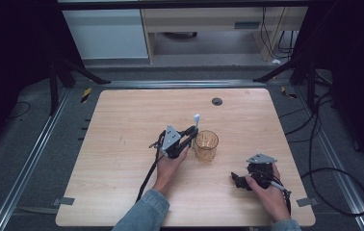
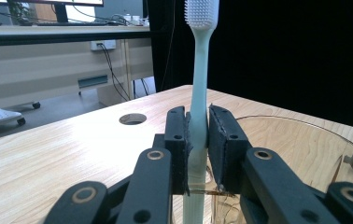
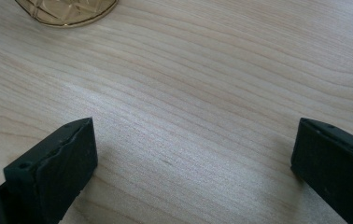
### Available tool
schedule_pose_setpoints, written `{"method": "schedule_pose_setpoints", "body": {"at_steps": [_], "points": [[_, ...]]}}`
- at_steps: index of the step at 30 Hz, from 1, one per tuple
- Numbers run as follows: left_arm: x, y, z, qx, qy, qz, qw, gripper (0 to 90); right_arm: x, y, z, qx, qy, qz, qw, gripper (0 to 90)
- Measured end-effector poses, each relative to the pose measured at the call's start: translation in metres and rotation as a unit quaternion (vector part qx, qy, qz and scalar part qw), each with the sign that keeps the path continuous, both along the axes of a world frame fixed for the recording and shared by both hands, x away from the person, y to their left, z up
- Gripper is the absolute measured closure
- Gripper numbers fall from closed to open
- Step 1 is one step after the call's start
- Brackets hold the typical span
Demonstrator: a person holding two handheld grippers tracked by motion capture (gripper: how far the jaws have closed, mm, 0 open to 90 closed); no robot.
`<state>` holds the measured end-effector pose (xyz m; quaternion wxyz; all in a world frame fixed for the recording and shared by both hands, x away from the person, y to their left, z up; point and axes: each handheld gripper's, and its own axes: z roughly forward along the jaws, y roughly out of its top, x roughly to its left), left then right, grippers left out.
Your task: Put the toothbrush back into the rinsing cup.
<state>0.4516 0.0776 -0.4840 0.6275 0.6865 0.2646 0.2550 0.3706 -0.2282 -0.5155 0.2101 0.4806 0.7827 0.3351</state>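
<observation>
While the light wooden table (image 1: 122,120) is carrying everything, the amber ribbed glass tumbler (image 1: 206,145) is standing near its middle. L gripper (image 2: 197,140) is clamping the pale green plastic toothbrush (image 2: 199,84) upright, bristles up, just beside the rim. R gripper (image 3: 193,163) is resting w/ jaws wide apart, holding nothing. Prob. best: keep the handle vertical, centre it over the mouth, then lower slowly.

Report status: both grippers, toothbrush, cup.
Left gripper shut on toothbrush, upright at amber cup rim. Right gripper open, empty, low over table. Nothing in the way.
</observation>
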Motion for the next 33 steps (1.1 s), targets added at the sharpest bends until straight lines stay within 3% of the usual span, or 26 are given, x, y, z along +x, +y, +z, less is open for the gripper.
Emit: {"method": "schedule_pose_setpoints", "body": {"at_steps": [16, 33], "points": [[-0.001, -0.001, 0.002, 0.001, 0.007, -0.003, 1.0, 70.0, 0.0, 0.0, 0.0, 0.0, 0.0, 0.0, 1.0, 0.7], [-0.004, 0.005, 0.013, -0.003, 0.01, -0.005, 0.9999, 63.5, 0.0, 0.0, 0.0, 0.0, 0.0, 0.0, 1.0, 0.7]]}}
